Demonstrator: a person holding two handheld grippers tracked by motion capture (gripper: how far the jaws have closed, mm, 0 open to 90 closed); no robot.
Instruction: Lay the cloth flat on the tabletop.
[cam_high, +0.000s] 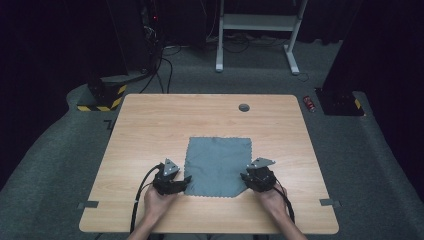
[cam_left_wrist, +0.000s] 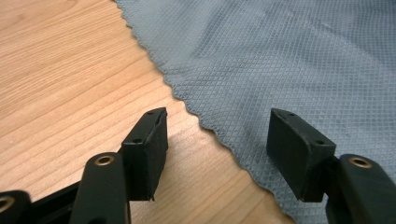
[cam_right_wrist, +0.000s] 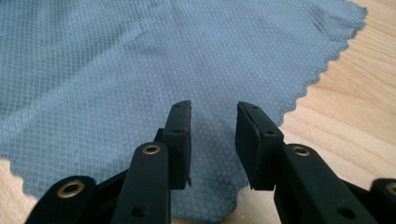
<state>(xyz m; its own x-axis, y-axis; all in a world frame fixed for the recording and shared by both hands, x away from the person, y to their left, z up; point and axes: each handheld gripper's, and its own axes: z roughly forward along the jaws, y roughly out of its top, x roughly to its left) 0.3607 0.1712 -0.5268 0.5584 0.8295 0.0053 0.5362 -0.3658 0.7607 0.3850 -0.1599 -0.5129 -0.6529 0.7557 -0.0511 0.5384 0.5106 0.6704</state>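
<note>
A grey cloth (cam_high: 219, 165) with pinked edges lies flat on the wooden table (cam_high: 165, 120), near the front. My left gripper (cam_high: 186, 181) sits at the cloth's near left corner. In the left gripper view its jaws stand wide open (cam_left_wrist: 217, 116) and low over the cloth's edge (cam_left_wrist: 280, 56), one jaw above bare wood, the other above fabric. My right gripper (cam_high: 245, 177) is at the near right corner. Its jaws (cam_right_wrist: 212, 109) are open by a narrow gap, hovering over the cloth (cam_right_wrist: 140, 60) with nothing pinched between them.
A round grey grommet (cam_high: 244, 107) is set in the table's far side. Tape marks (cam_high: 88, 204) (cam_high: 330, 202) flank the front edge. Beyond the table stand a white desk frame (cam_high: 257, 22), a striped base (cam_high: 100, 100) and a red can (cam_high: 310, 103).
</note>
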